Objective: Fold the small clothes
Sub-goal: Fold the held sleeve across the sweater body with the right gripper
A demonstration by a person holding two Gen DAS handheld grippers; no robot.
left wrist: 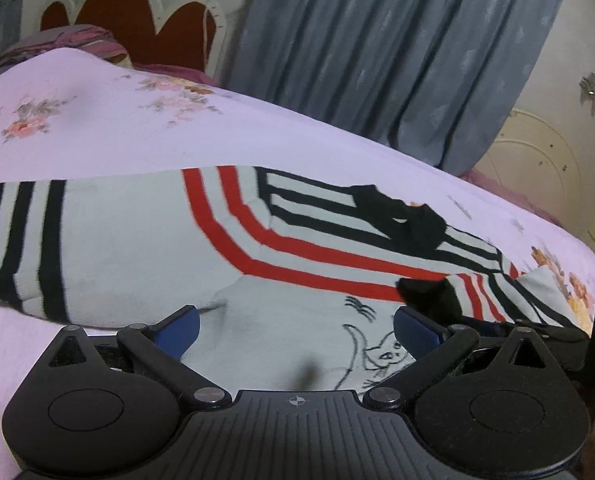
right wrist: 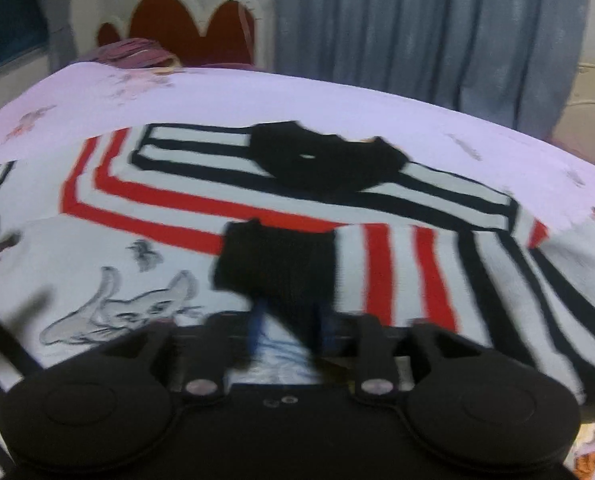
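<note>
A small white sweater (left wrist: 137, 248) with red and black stripes and a cat drawing lies flat on the bed. Its black collar (left wrist: 405, 216) is at the far right. My left gripper (left wrist: 295, 330) is open and empty, low over the sweater's front beside the cat drawing (left wrist: 377, 352). In the right wrist view the sweater (right wrist: 169, 216) fills the middle. My right gripper (right wrist: 289, 332) is shut on the black cuff (right wrist: 275, 268) of the sleeve, which is folded across the chest. The collar (right wrist: 325, 160) lies beyond it.
The bed has a lilac floral sheet (left wrist: 117, 128). A red and white headboard (left wrist: 137, 16) and pillows stand at the far end. Grey-blue curtains (left wrist: 377, 48) hang behind the bed. A cream wardrobe (left wrist: 537, 152) is at the right.
</note>
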